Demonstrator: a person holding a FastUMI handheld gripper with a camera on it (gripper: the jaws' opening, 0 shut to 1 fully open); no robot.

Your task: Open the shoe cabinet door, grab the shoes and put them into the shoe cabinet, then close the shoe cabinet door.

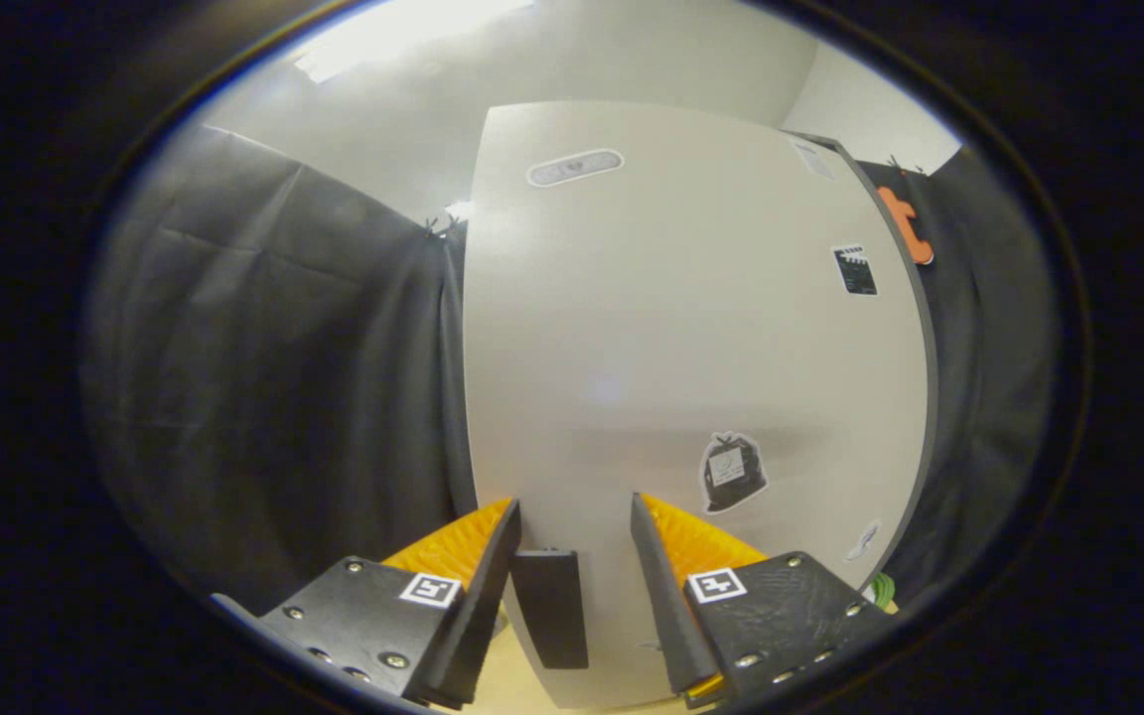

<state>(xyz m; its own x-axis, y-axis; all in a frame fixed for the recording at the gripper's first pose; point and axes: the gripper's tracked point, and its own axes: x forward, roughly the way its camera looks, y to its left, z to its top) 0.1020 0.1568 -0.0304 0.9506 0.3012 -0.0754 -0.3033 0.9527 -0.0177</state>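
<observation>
In the middle of the frame stands the shoe cabinet door (671,338), a pale, smooth panel that fills most of the view from the top down to the fingers. The tool (574,526) sits at the bottom centre with its fingers apart, pointing straight at the door. Between them, closer to the left finger, a dark flat handle (550,608) hangs on the lower part of the door; neither finger presses on it, and whether the left one touches it cannot be told. Several stickers are on the panel: an oval one (574,167) near the top, a black clapperboard one (855,269) at the upper right, and a black bag-shaped one (731,472) at the lower right, just above the right finger. Black cloth (274,397) hangs to the left of the door and again along its right edge. A strip of light wooden surface (502,675) shows beneath the door, between the fingers at the lower centre.
</observation>
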